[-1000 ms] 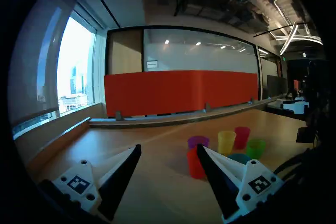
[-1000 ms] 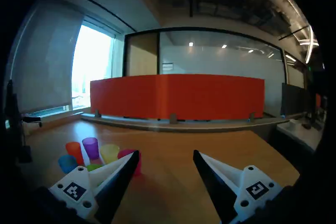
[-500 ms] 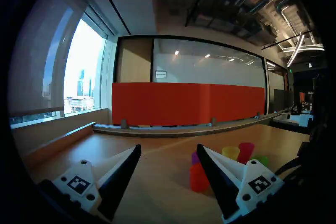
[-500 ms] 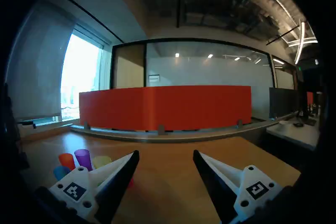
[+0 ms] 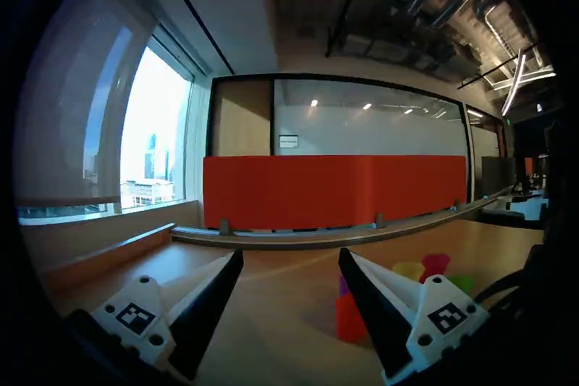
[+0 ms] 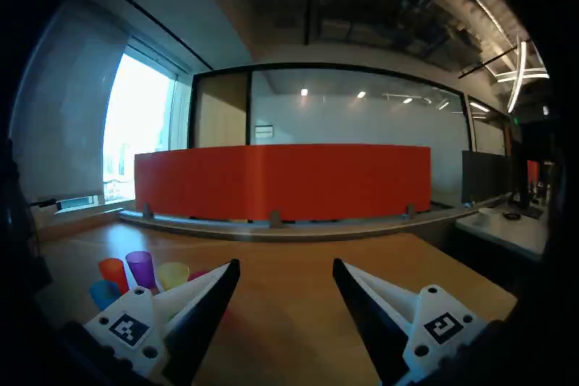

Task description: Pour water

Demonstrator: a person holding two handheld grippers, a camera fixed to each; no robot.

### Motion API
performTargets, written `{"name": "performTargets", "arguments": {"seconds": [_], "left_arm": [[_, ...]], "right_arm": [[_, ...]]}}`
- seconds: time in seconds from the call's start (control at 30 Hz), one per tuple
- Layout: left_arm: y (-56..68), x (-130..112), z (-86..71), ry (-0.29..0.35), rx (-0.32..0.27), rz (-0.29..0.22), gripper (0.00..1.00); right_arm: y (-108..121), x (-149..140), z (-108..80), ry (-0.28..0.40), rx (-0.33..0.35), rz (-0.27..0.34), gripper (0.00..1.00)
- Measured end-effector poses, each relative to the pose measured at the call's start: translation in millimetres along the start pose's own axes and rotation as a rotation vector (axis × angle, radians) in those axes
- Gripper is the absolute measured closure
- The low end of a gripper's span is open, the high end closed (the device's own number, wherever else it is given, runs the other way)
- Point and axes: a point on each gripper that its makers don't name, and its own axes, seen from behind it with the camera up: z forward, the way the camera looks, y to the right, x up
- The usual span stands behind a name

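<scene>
A cluster of small coloured plastic cups stands on the wooden table. In the left gripper view an orange cup point(image 5: 350, 317) sits just left of the right finger, with purple point(image 5: 343, 284), yellow point(image 5: 408, 269), pink point(image 5: 436, 264) and green point(image 5: 460, 284) cups behind. My left gripper point(image 5: 289, 263) is open and empty, low over the table. In the right gripper view the orange cup point(image 6: 113, 273), purple cup point(image 6: 140, 269), yellow cup point(image 6: 173, 275) and blue cup point(image 6: 104, 292) stand at lower left, partly behind the left finger. My right gripper point(image 6: 286, 270) is open and empty.
The wooden table point(image 6: 289, 313) runs back to an orange divider panel point(image 6: 282, 179) on a grey rail. A bright window point(image 5: 148, 154) and its sill lie to the left. Another desk point(image 6: 506, 230) stands at far right.
Both views have tilted upward and sunk toward the table, so the cups sit lower in frame and more ceiling shows. Both grippers stayed open.
</scene>
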Motion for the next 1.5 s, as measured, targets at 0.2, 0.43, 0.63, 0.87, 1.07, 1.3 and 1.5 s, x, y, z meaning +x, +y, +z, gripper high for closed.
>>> {"name": "performTargets", "arguments": {"seconds": [0.2,0.43,0.63,0.87,1.07,1.3,1.5], "left_arm": [[-1.9,-8,-1.2,0.005,0.027,0.038,0.02],[0.5,-28,0.0,-0.005,0.027,0.028,0.02],[-3.3,-43,1.7,-0.018,0.029,0.025,0.02],[-11.0,-59,4.5,-0.033,0.04,0.014,0.02],[-15.7,-67,8.2,-0.041,0.04,-0.003,0.02],[-17.4,-75,11.7,-0.047,0.043,-0.003,0.02],[-17.5,-77,12.8,-0.055,0.039,-0.011,0.02]], "right_arm": [[7,-1,-0.4,-0.02,-0.025,0.007,0.01],[3,0,-2.0,-0.021,-0.029,0.033,0.01],[4,1,-1.8,-0.024,-0.034,0.044,0.01],[3,-2,-2.7,-0.031,-0.04,0.037,0.01],[-1,-5,-1.7,-0.042,-0.037,0.035,0.01],[-1,-6,0.7,-0.046,-0.038,0.033,0.01],[0,-6,1.3,-0.047,-0.043,0.024,0.01]]}}
